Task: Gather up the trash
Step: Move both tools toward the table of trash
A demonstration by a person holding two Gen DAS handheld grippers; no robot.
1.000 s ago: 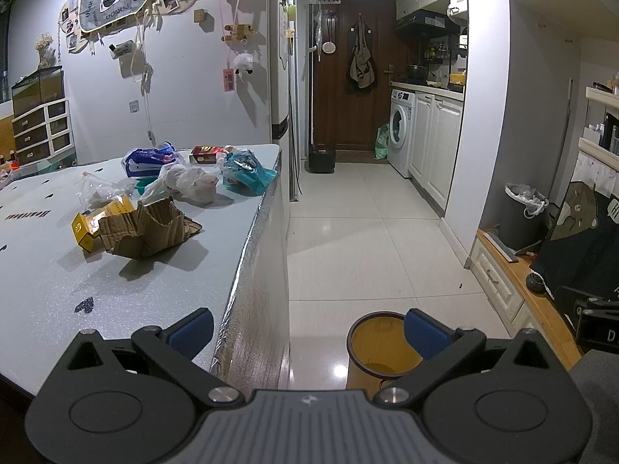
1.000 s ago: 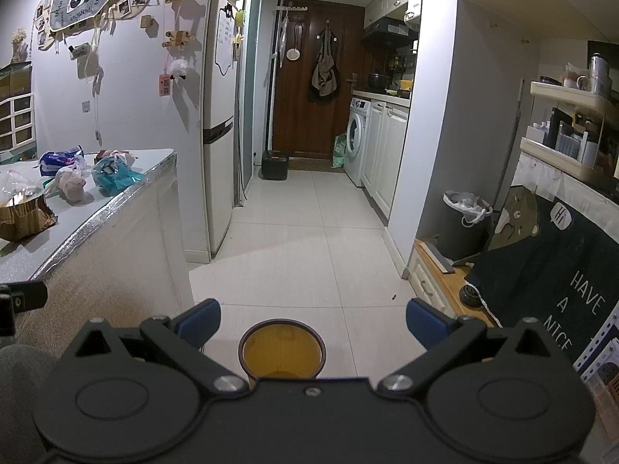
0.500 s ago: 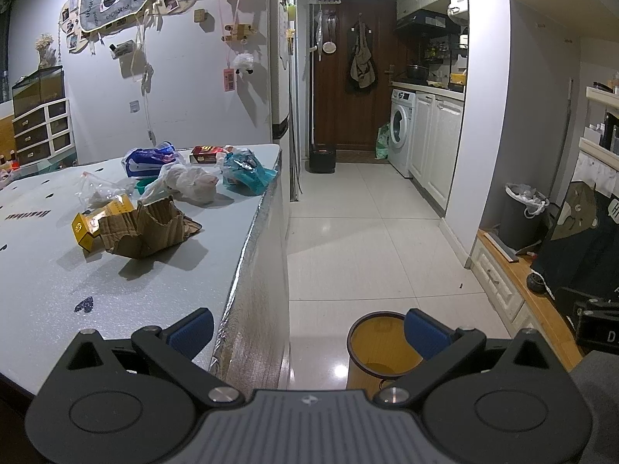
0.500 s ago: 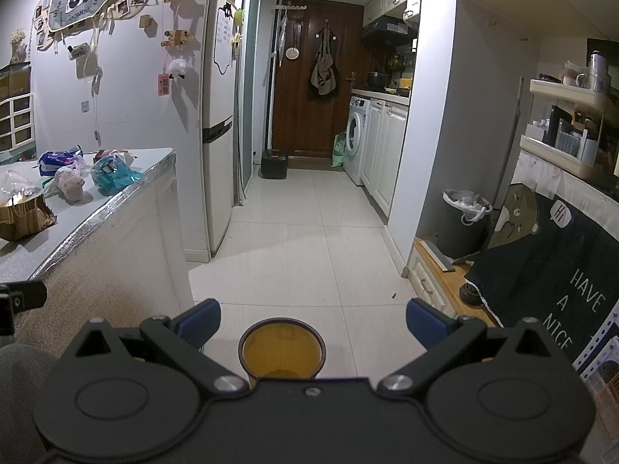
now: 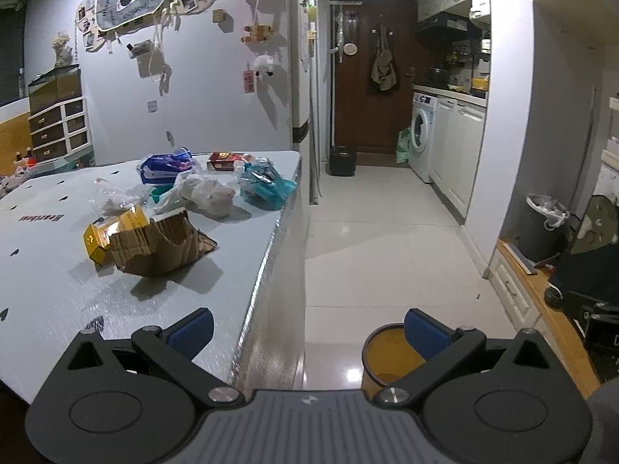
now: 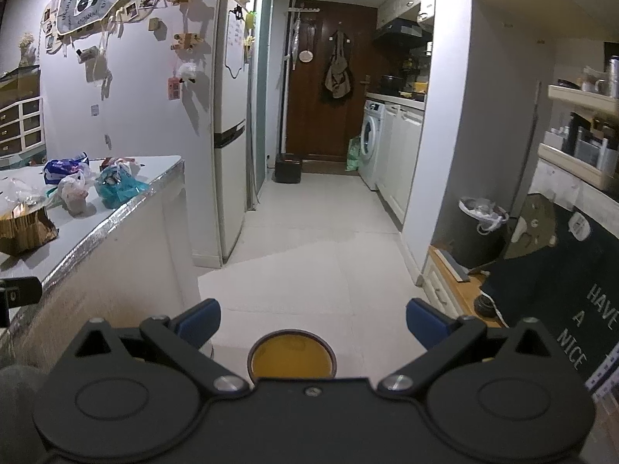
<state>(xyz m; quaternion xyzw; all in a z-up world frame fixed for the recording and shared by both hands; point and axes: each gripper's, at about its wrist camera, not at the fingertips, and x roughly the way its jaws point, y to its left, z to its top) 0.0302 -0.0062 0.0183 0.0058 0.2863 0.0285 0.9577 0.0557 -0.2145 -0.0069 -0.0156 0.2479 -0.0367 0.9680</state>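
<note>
Trash lies on the grey table [image 5: 58, 301]: torn brown cardboard [image 5: 162, 245], a yellow box [image 5: 104, 237], a white plastic bag [image 5: 201, 193], a teal wrapper [image 5: 265, 187], a blue packet [image 5: 164, 164] and a red box [image 5: 224, 160]. A yellow bin [image 5: 387, 355] stands on the floor beside the table; it also shows in the right wrist view [image 6: 292, 355]. My left gripper [image 5: 307, 330] is open and empty above the table's near corner. My right gripper [image 6: 311, 319] is open and empty above the bin.
A fridge [image 6: 230, 147] stands past the table. A grey lined trash can [image 6: 481, 228] sits at the right wall. A washing machine [image 5: 421, 141] and white cabinets line the corridor to a dark door [image 6: 325, 89]. A black mat [image 6: 561, 290] hangs at right.
</note>
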